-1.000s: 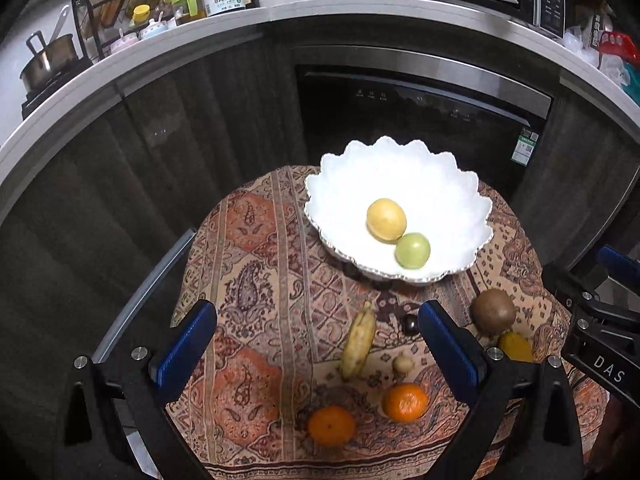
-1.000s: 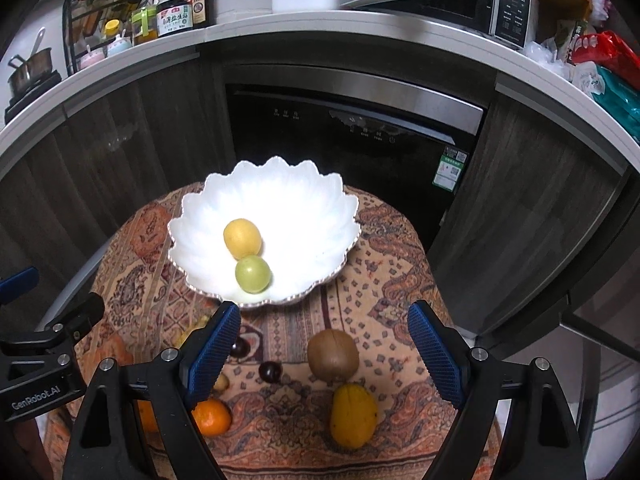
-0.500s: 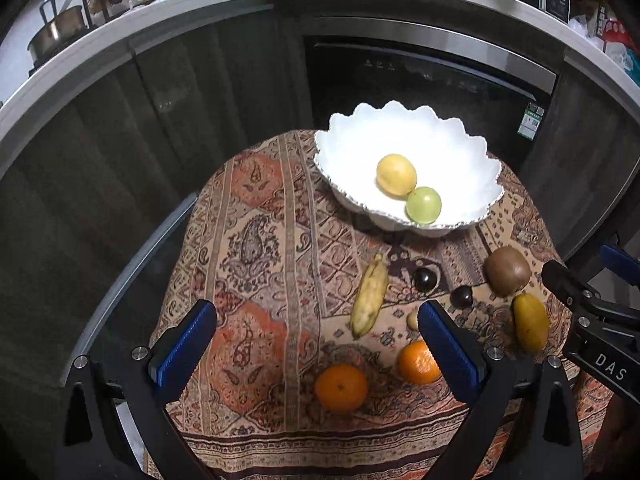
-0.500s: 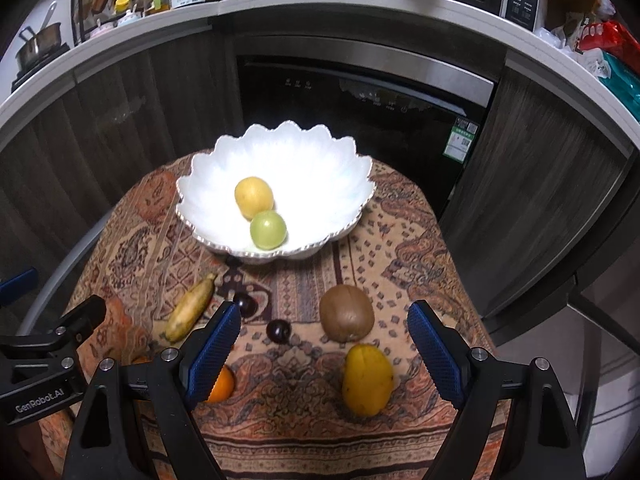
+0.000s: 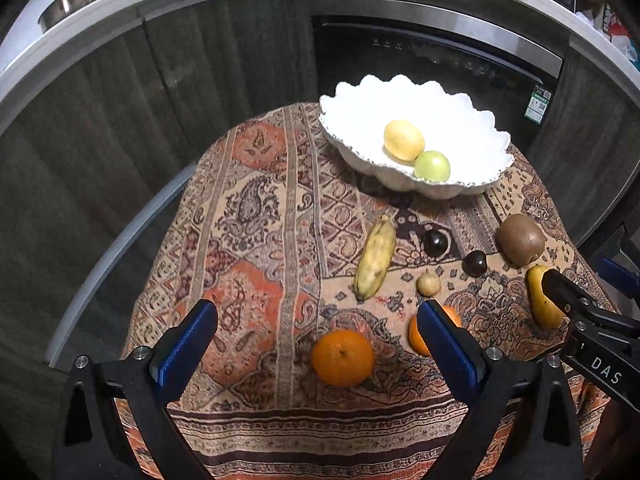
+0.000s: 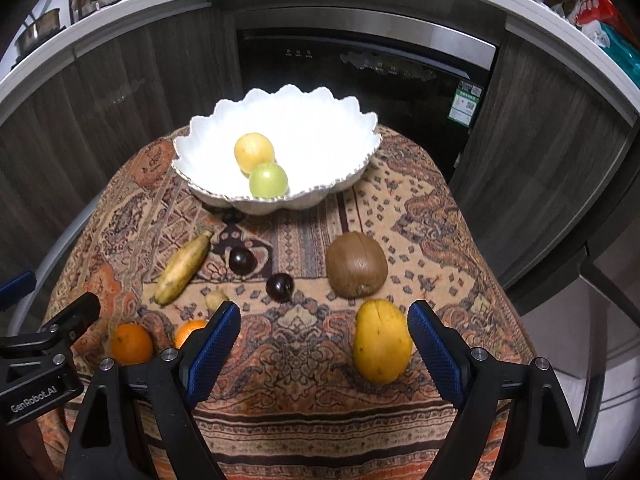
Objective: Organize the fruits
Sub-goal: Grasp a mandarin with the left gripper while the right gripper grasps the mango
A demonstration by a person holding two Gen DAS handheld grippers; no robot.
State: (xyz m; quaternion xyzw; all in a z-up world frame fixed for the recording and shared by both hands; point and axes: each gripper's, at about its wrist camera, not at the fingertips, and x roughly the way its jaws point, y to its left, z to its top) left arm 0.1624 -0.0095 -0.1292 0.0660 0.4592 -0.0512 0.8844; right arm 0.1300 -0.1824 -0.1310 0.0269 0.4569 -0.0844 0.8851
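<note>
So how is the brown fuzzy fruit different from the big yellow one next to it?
The kiwi is brown and roundish; the mango is yellow-orange and longer. The kiwi lies nearer the white bowl; the mango lies nearer the right claw. Both rest on the patterned cloth, outside the bowl.

Two fruits touch inside the bowl point(image 6: 200, 184) at the table's far end; kiwi point(image 6: 356, 266) sits behind mango point(image 6: 382, 342).

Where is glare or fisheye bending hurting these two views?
Left wrist view: the countertop edge bows hard and the corners go black; the white bowl is nearly blown out. Right wrist view: same bowing; the bowl interior is washed out, yet the mango stays sharp.
</note>
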